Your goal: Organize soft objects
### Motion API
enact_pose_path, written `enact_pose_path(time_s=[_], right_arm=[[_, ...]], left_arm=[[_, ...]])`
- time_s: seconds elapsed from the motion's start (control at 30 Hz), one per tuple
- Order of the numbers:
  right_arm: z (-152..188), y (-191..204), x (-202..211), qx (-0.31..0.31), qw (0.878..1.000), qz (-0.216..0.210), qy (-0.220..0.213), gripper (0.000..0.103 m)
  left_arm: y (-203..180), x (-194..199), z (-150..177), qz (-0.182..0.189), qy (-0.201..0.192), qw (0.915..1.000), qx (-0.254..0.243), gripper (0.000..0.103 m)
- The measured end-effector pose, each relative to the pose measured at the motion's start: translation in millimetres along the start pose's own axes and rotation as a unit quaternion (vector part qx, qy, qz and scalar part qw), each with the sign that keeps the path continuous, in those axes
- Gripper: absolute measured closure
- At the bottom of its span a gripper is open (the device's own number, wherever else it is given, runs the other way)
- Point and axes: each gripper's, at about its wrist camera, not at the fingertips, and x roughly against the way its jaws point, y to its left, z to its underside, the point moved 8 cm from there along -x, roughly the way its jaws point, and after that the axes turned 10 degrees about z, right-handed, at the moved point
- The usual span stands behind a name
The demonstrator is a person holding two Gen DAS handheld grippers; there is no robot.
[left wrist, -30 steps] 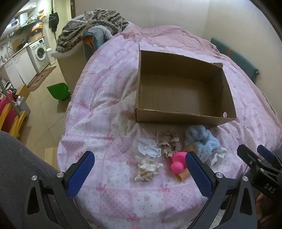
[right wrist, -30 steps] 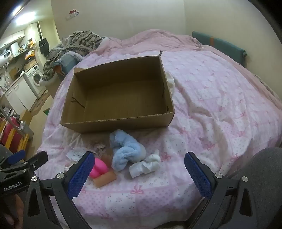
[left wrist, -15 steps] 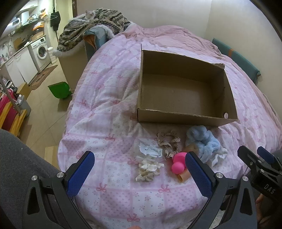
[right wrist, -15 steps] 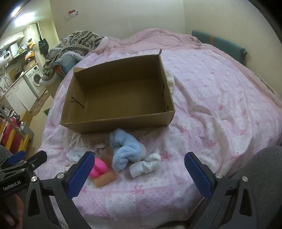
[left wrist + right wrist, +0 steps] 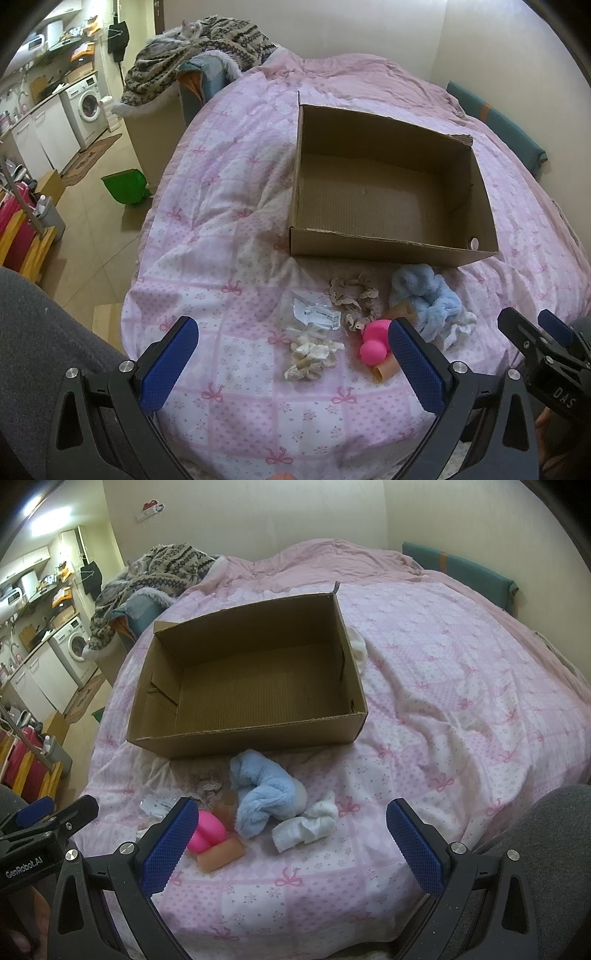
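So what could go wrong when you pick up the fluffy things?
The blue fluffy cloth touches the white sock and the pink toy, so a grab might drag a neighbour along. The clear packet looks slippery and flat, hard to pinch. The box sits on soft bedding and may shift.

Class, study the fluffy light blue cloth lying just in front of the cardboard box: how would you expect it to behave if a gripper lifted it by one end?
The light blue cloth lies bunched and folded on the bed, so it would probably hang floppy and unfurl. Its fluffy pile suggests it is light and compressible, giving the pads grip rather than slipping. It touches the white cloth, which might drag along.
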Motion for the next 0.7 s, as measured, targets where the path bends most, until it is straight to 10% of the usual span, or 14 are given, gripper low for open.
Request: enact_pose_path(time_s=[0.7], right_arm=[[0.1, 0.6, -0.1, -0.002, 1.0, -0.002, 0.002, 0.0]], left_arm=[[0.4, -0.7, 0.6, -0.001, 0.001, 1.0, 0.002, 0.0]])
